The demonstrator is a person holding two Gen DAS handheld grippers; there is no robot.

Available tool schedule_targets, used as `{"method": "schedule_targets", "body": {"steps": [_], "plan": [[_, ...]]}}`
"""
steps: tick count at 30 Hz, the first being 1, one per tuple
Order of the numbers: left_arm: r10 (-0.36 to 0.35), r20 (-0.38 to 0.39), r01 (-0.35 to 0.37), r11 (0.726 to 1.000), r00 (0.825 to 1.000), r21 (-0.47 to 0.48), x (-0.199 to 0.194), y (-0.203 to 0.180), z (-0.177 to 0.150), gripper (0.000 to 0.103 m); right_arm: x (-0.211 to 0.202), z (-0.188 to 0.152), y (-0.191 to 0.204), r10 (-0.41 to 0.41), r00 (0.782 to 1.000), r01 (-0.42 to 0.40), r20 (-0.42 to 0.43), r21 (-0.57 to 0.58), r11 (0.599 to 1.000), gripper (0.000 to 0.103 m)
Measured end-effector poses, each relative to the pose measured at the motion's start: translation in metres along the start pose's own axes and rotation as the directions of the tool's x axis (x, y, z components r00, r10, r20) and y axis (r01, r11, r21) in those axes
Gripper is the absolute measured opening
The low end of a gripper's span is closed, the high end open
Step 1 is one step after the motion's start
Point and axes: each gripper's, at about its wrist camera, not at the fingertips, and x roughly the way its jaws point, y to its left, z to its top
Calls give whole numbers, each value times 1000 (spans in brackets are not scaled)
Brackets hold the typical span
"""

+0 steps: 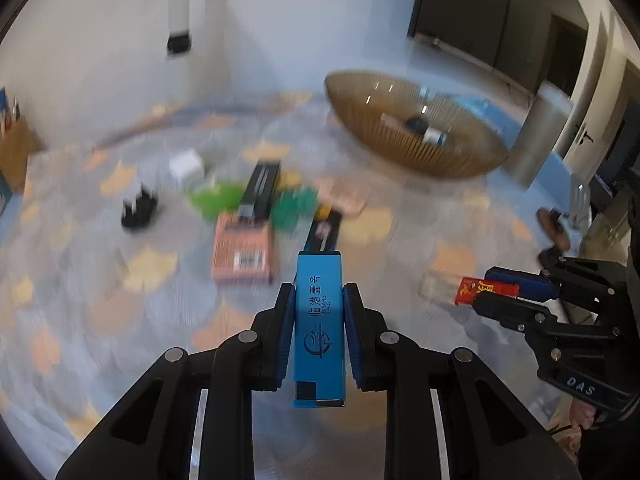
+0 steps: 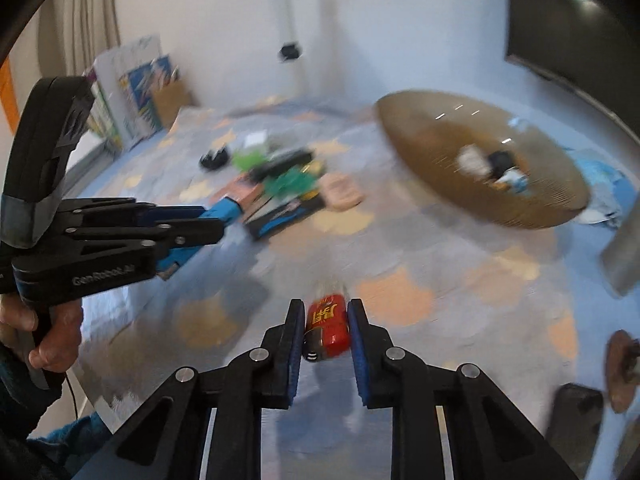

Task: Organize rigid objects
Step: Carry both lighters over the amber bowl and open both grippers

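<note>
My left gripper [image 1: 319, 300] is shut on a slim blue box [image 1: 319, 320] with dark printed characters, held lengthwise above the patterned table. In the right wrist view the same left gripper [image 2: 224, 220] and blue box [image 2: 226, 211] show at the left, held by a hand [image 2: 52, 332]. My right gripper [image 2: 325, 312] is shut on a small red lighter-like item [image 2: 329, 330] with gold characters. From the left wrist view the right gripper [image 1: 478, 292] shows at the right with the red item [image 1: 486, 290] in it. A ribbed amber bowl [image 1: 416, 148] [image 2: 440, 184] holds several small items.
A pile lies mid-table: an orange box [image 1: 242, 256], a long black box [image 1: 262, 188], green pieces [image 1: 216, 198], a black-and-blue box [image 1: 324, 232], a black clip [image 1: 138, 210], a white block [image 1: 186, 166]. A metal cylinder [image 1: 540, 136] stands right of the bowl. A dark phone [image 2: 576, 420] lies near right.
</note>
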Motion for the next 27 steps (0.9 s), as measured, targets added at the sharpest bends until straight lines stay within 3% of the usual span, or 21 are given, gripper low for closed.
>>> {"method": "schedule_targets", "body": {"steps": [3, 6, 11, 15, 20, 22, 23, 25, 27], "plan": [[-18, 34, 18, 999, 999, 27, -11, -11, 16, 21, -9, 6, -15, -18, 1000, 18, 9, 6, 1000, 19], [-10, 35, 8, 998, 999, 60, -11, -20, 24, 21, 3, 0, -28, -27, 998, 28, -54, 14, 1000, 19], [-7, 2, 7, 997, 1000, 75, 2, -27, 22, 21, 14, -23, -43, 27, 991, -19, -129, 63, 998, 19], [-15, -8, 16, 997, 1000, 75, 8, -29, 23, 21, 16, -25, -42, 31, 989, -24, -146, 47, 999, 30], [-27, 15, 26, 996, 1000, 84, 3, -35, 34, 21, 34, -12, -33, -55, 986, 54, -157, -14, 998, 32], [-31, 31, 28, 995, 999, 92, -3, -36, 40, 21, 39, -7, -25, -73, 986, 67, -152, -47, 997, 26], [-35, 42, 31, 995, 999, 93, -6, -37, 45, 21, 39, -6, -21, -71, 986, 62, -148, -66, 996, 17], [-45, 67, 39, 994, 997, 100, -13, -38, 59, 21, 38, -7, -11, -110, 985, 93, -134, -126, 988, 15], [-50, 100, 39, 993, 994, 111, -19, -40, 75, 21, 34, -4, -14, -98, 986, 82, -132, -122, 989, 14]]}}
